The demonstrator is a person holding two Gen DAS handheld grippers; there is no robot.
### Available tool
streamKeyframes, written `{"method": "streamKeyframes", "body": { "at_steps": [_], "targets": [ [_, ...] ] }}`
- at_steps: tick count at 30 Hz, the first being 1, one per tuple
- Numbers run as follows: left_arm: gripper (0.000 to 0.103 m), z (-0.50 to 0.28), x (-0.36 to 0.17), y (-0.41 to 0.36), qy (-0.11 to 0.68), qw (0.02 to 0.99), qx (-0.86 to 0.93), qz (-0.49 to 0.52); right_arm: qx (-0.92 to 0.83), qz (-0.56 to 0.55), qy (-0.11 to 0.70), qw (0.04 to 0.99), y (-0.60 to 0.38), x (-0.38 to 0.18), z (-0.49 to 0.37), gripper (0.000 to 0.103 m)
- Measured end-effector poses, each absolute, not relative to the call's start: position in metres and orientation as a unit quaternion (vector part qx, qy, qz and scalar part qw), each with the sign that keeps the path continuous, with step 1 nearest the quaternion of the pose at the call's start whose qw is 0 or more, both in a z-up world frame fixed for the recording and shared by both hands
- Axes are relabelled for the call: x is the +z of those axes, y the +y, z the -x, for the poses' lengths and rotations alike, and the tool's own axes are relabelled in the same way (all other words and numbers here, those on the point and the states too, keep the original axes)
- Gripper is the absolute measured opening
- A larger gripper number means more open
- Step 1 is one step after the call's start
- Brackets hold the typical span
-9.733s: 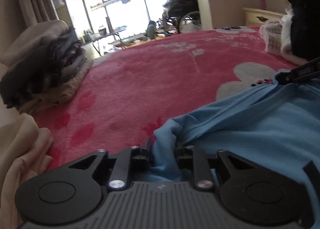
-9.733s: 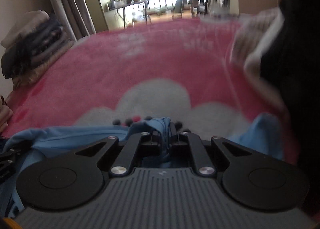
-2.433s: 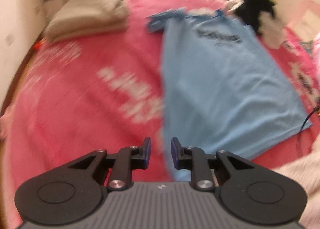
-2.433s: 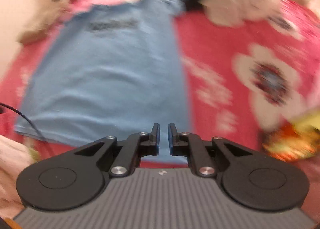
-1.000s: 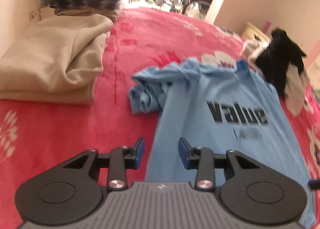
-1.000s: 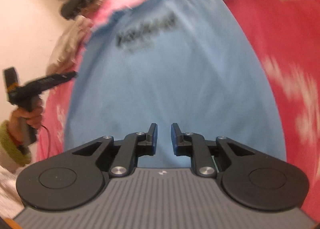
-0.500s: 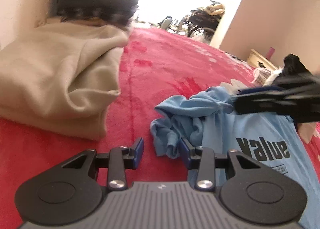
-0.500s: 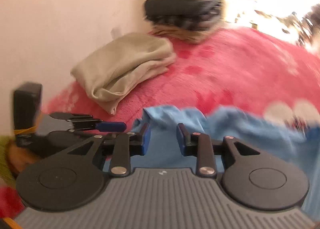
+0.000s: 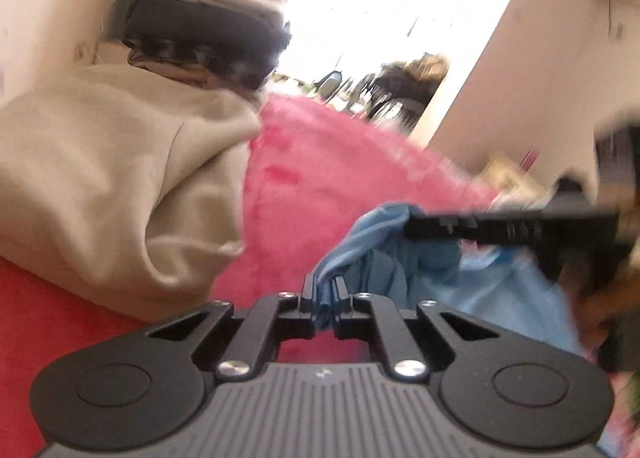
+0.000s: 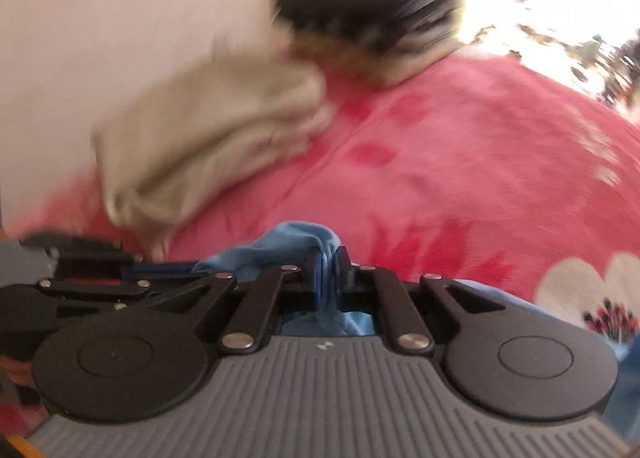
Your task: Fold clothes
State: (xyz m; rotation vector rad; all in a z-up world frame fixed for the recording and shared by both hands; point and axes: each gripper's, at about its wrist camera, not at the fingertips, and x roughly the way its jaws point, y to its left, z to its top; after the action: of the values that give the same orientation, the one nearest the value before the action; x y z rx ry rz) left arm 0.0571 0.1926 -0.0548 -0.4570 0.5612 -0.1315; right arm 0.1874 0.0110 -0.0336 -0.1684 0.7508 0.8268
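A light blue T-shirt (image 9: 488, 290) lies on the pink floral blanket (image 9: 320, 178), its sleeve end bunched up. In the left wrist view my left gripper (image 9: 324, 292) has a fold of that bunched blue cloth between its jaws, which are closing and pressing on it. My right gripper (image 9: 412, 224) reaches in from the right and bites the same bunch a little higher. In the blurred right wrist view my right gripper (image 10: 327, 263) is closing on a fold of the T-shirt (image 10: 292, 242), pads on the cloth. The left gripper (image 10: 192, 268) lies close at its left.
A folded beige garment (image 9: 120, 186) lies just left of the bunched sleeve, and shows too as the beige garment (image 10: 208, 130). Behind it stands a stack of dark folded clothes (image 9: 208, 30) against the wall. The blanket (image 10: 460, 162) stretches away toward a bright window.
Both grippers were open half a second ago and now pinch the bunched blue sleeve. The right gripper swung from over the shirt's body to this corner; the left moved in closer.
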Motion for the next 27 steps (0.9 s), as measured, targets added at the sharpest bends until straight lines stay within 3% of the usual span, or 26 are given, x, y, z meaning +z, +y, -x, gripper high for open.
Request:
{"method": "streamKeyframes", "body": {
  "at_steps": [7, 14, 21, 27],
  "targets": [
    [0.007, -0.065, -0.020, 0.184, 0.220, 0.941, -0.114, 0.232, 0.339, -0.005, 0.340, 0.877, -0.055, -0.042, -0.176, 0.005],
    [0.007, -0.091, 0.003, 0.224, 0.196, 0.949, -0.047, 0.242, 0.335, -0.037, 0.307, 0.890, -0.043, -0.036, -0.202, 0.005],
    [0.008, -0.099, -0.012, 0.250, 0.232, 0.948, 0.041, 0.215, 0.331, -0.002, 0.319, 0.888, 0.011, -0.055, -0.237, 0.007],
    [0.008, -0.088, -0.018, 0.263, 0.221, 0.949, 0.045, 0.220, 0.350, -0.040, 0.311, 0.883, -0.004, -0.040, -0.211, 0.009]
  ]
}}
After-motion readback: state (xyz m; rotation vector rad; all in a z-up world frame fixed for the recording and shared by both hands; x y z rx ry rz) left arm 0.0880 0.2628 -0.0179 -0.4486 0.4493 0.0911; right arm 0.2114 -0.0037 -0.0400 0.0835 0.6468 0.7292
